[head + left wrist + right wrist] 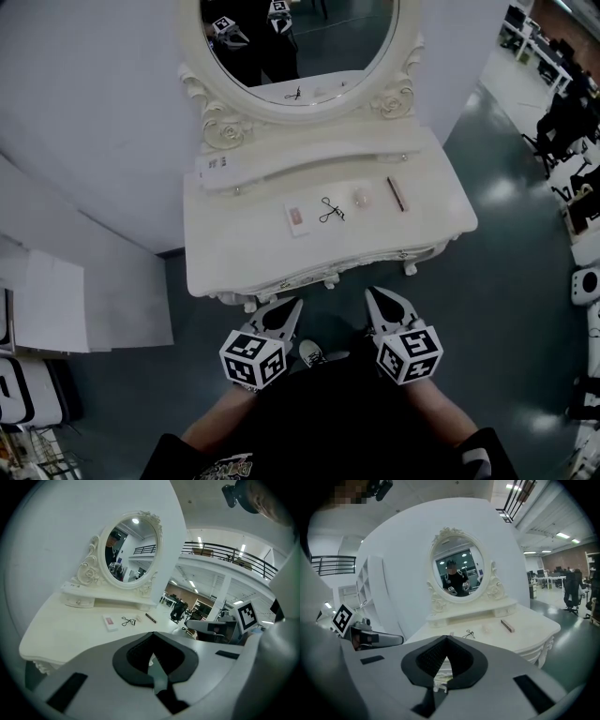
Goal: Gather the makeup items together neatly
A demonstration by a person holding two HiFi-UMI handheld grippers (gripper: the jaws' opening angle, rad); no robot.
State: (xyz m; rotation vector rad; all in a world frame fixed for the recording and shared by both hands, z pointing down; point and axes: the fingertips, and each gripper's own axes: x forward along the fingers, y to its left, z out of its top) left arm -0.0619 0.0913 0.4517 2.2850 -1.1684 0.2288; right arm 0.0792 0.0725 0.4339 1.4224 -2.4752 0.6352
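Four makeup items lie in a spread-out row on the white vanity table: a white and pink palette, a black eyelash curler, a small pale round piece and a brown stick. My left gripper and right gripper hang side by side just short of the table's front edge, both shut and empty. The left gripper view shows the palette, curler and stick beyond my left gripper. The right gripper view has the curler and stick past my right gripper.
An oval mirror in an ornate frame stands at the back, on a raised shelf with a small label. White cabinets stand at the left. Office chairs and desks are off to the right across a dark floor.
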